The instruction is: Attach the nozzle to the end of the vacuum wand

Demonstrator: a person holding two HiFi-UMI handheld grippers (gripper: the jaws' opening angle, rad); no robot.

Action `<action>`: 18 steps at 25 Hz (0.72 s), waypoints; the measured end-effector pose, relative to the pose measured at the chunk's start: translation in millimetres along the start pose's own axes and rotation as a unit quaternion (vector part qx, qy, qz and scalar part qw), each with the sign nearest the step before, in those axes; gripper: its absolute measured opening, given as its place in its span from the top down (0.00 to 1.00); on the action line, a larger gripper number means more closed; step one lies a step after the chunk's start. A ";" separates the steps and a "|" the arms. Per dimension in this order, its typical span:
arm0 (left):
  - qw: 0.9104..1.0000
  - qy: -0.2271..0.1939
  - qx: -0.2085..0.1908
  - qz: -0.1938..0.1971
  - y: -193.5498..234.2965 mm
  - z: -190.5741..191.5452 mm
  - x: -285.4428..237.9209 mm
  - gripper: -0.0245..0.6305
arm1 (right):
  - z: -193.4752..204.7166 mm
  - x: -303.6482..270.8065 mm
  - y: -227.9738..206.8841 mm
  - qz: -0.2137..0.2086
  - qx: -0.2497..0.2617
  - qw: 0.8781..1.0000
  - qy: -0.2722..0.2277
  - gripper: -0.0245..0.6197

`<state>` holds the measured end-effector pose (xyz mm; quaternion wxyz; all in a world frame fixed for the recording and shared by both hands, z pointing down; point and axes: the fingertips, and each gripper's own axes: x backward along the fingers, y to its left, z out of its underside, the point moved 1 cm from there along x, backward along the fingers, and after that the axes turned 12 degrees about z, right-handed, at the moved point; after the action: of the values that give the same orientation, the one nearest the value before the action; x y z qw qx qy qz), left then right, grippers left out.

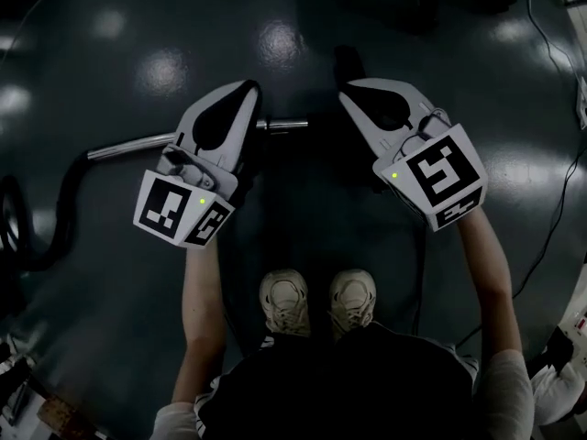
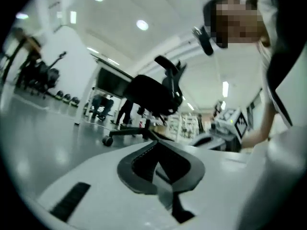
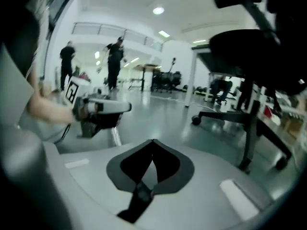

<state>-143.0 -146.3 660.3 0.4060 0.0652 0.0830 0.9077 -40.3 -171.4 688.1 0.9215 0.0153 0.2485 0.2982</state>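
Observation:
A shiny metal vacuum wand [image 1: 128, 145] lies on the dark floor, its free end [image 1: 286, 125] showing between my two grippers. A black hose [image 1: 57, 211] curls off its left end. My left gripper [image 1: 251, 86] hangs over the wand's middle and is shut, with nothing between its jaws [image 2: 155, 143]. To the right of the wand's end, my right gripper [image 1: 348, 88] is also shut and empty [image 3: 153, 141]. A dark shape [image 1: 347, 60] lies just beyond the right gripper's tip; I cannot tell whether it is the nozzle.
The person's two shoes [image 1: 316, 299] stand below the grippers. Black cables [image 1: 553, 216] run along the floor at the right. A black office chair [image 2: 154, 92] [image 3: 249, 47] stands nearby. People [image 3: 114, 61] stand far off in the room.

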 end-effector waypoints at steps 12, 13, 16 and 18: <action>0.984 -0.071 0.031 -0.158 3.7 -12.1 17.8 0.95 | -15.3 36.9 -48.5 0.202 -0.271 0.937 -0.088 0.95; 0.984 -0.069 0.029 -0.162 3.9 -10.8 17.6 0.95 | -15.1 38.1 -49.5 0.203 -0.273 0.936 -0.090 0.95; 0.984 -0.065 0.024 -0.162 3.8 -7.8 15.0 0.95 | -13.0 38.6 -53.4 0.211 -0.270 0.935 -0.095 0.95; 0.984 -0.063 0.017 -0.164 5.7 -6.0 14.3 0.96 | -10.0 35.1 -55.8 0.216 -0.264 0.935 -0.096 0.95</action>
<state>-157.7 -140.0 656.3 0.5524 0.1145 0.0825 0.8215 9.8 -198.9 653.8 0.8253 -0.1471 0.0617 0.5417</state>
